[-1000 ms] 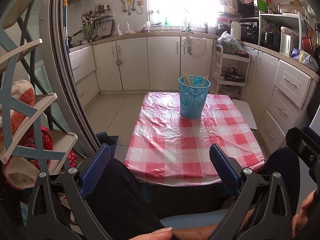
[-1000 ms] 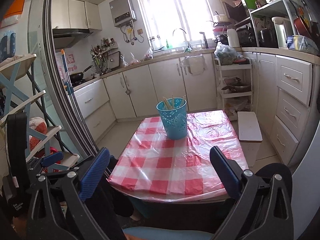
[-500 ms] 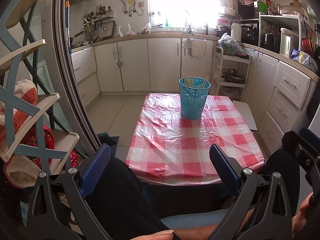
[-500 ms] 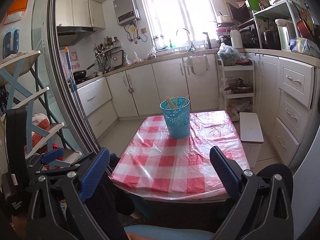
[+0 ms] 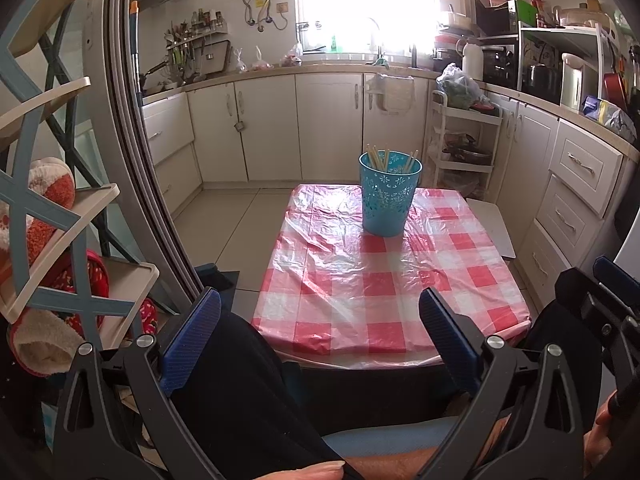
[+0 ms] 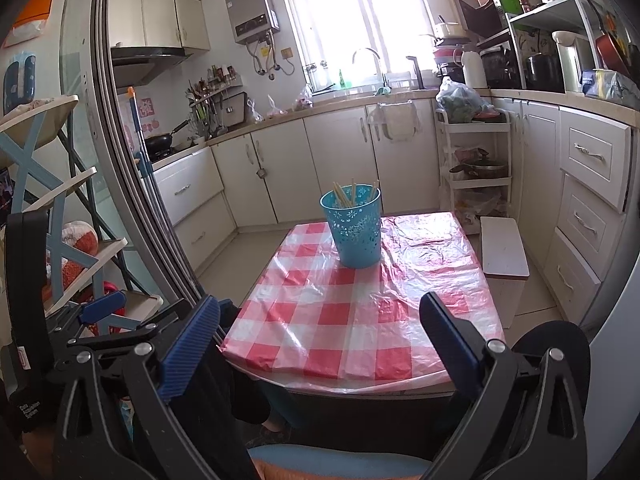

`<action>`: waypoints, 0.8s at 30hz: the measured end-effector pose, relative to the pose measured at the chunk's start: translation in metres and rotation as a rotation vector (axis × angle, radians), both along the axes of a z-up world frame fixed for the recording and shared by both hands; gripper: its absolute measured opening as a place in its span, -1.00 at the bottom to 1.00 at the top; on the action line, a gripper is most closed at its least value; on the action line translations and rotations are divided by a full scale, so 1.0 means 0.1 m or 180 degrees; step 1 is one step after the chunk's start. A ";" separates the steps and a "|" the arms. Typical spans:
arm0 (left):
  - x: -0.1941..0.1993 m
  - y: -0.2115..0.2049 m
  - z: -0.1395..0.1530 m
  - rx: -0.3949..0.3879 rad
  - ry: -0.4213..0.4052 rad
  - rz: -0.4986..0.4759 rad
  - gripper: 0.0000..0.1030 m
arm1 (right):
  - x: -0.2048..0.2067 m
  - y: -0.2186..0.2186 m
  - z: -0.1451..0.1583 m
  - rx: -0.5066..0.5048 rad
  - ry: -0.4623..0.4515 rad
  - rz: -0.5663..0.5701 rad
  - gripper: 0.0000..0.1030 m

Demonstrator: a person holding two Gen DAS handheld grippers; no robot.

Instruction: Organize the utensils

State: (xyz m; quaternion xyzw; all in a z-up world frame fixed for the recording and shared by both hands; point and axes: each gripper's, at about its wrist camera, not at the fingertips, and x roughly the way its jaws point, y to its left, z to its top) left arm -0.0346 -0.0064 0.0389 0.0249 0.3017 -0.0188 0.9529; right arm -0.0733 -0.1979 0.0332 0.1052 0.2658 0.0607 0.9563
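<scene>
a kitchen with a checked table (image 5: 384,280). in the left view, little has changed over the last second: the left gripper (image 5: 320,332) stays wide open and empty, well short of the blue cup (image 5: 390,194) of chopsticks (image 5: 378,158). in the right view, the right gripper (image 6: 320,332) is likewise spread and empty; the chopstick count is unclear.

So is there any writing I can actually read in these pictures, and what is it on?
"Data Acquisition System", probably: small white print on the black casing at lower left of the right camera's view.
Red sticker on the wall tiles: too blurred to read.
Water heater label: too small.
Blue packet on the counter: unreadable.
</scene>
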 end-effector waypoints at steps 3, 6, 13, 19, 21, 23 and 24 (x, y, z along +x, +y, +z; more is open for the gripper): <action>0.01 0.01 -0.01 -0.0001 0.0010 -0.0001 0.86 | 0.00 0.00 0.00 0.0001 0.0003 0.0000 0.86; 0.01 0.02 -0.02 -0.0001 0.0014 -0.0003 0.86 | 0.00 0.00 -0.01 0.0006 0.0015 0.0002 0.86; 0.02 0.01 -0.05 0.0004 0.0043 -0.0014 0.86 | 0.01 0.00 -0.04 0.0026 0.0061 0.0005 0.86; 0.05 -0.02 -0.10 0.0022 0.0099 -0.0038 0.86 | 0.03 -0.01 -0.07 0.0038 0.0092 0.0013 0.86; 0.07 -0.01 -0.11 -0.0006 0.0120 -0.0046 0.86 | 0.04 -0.02 -0.08 0.0046 0.0109 0.0012 0.86; 0.04 0.01 -0.10 -0.0028 0.0001 -0.0039 0.86 | 0.05 -0.02 -0.10 0.0049 0.0122 0.0009 0.86; 0.04 0.01 -0.09 -0.0008 -0.0071 -0.0027 0.86 | 0.06 -0.03 -0.10 0.0050 0.0126 0.0002 0.86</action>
